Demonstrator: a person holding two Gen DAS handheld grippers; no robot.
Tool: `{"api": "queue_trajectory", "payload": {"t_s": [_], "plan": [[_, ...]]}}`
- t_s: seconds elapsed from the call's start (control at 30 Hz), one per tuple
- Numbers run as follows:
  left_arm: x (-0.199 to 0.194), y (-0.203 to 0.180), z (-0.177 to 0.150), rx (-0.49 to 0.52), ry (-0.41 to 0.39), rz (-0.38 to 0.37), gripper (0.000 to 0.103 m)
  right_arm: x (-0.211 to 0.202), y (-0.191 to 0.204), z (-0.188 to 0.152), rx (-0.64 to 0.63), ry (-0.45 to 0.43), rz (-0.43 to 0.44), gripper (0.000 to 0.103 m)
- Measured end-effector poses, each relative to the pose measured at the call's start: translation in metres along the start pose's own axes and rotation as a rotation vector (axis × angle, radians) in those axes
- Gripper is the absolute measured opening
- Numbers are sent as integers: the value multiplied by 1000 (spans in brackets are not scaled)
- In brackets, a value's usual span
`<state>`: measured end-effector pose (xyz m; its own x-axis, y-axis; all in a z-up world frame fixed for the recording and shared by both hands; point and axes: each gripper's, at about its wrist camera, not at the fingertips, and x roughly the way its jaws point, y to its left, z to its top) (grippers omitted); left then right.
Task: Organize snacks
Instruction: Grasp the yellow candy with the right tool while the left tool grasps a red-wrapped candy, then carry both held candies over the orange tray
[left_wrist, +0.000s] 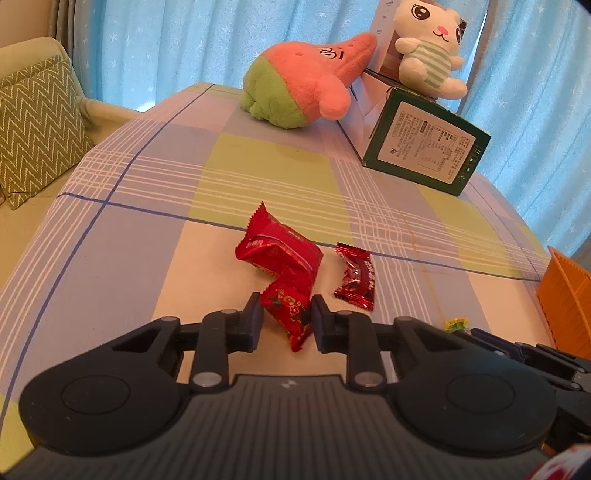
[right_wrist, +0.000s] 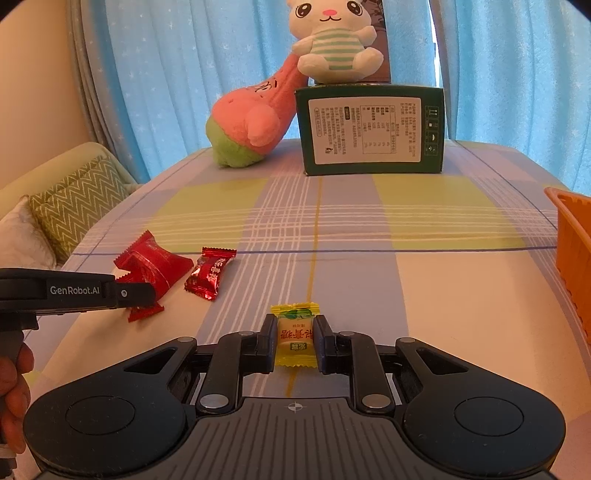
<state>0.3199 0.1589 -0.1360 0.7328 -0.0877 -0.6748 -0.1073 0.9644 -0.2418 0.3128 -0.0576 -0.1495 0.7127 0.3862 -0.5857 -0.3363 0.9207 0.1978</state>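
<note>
Checked cloth covers surface (right_wrist: 369, 221). Far side: green box (right_wrist: 369, 129), pink plush (right_wrist: 251, 125) leaning at its left, white plush (right_wrist: 332, 40) seated on top. Orange basket (right_wrist: 572, 240) at right edge. Your left gripper (left_wrist: 284, 314): fingers clamped on small red candy (left_wrist: 288, 314), near left; larger red packet (left_wrist: 280, 251) just beyond it, dark red candy (left_wrist: 354, 277) beside. Your right gripper (right_wrist: 295, 339): fingers clamped on yellow candy (right_wrist: 295, 336), near centre.

Orange basket (right_wrist: 572, 251) cut off at right edge; box label (right_wrist: 364, 129) print perhaps unreadable.
</note>
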Motion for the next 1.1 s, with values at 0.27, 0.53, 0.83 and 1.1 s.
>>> {"api": "queue_trajectory", "payload": {"t_s": [0.27,0.53,0.83,1.1], "plan": [[-19,-13,-10,27,10,-22,16,-30,-5,3,-10,-13,-16,21],[-50,-43,-17,116,-9,-36,16,-76,-14,1,-36,-28,-35,21],[-106,-87,-38,141,-35,-81,16,-139,-27,-16,-35,-36,-70,21],[-149,-126,-64,158,-35,-128,16,-190,-37,-32,-2,-49,-91,21]]}}
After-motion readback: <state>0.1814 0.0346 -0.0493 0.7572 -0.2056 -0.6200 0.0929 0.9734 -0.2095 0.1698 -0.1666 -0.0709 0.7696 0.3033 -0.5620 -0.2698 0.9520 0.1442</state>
